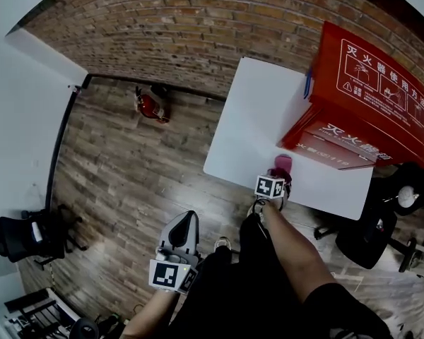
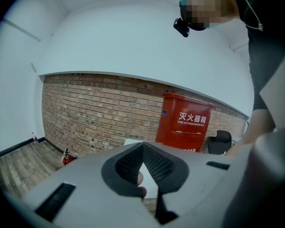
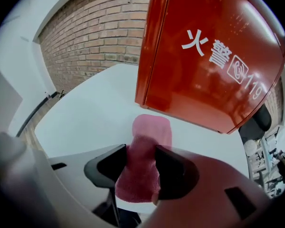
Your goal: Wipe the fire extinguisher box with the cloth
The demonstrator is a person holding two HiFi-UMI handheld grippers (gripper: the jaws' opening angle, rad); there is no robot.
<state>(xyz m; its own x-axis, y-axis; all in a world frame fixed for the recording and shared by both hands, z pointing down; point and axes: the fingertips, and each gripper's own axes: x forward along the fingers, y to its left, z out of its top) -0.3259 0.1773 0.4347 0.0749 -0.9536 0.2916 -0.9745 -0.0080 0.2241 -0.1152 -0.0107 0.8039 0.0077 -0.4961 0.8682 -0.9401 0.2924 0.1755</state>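
head view with left and right gripper views. white table point(image 1: 254, 119): the landmark, standing against a brick wall point(image 1: 184, 27) on a wooden floor point(image 1: 127, 175). fire extinguisher box point(image 1: 367, 97): red with white lettering, on the right end of the table. cloth point(image 3: 151, 129): pink, at the table's near edge, just in front of the box. right gripper point(image 3: 141, 164): over the table's near edge, both pads pressed into the bunched cloth; the cloth's free end reaches forward over the table top toward the box, and whether that end rests on the top cannot be told. left gripper point(image 2: 143, 147): off the table, over the floor on its near left side, jaws closed tip to tip with nothing between them. small fire extinguisher point(image 1: 150, 106): red, on the floor to the left of the table, at the foot of the wall. office chair point(image 1: 367, 239): black, by the table's near right corner.
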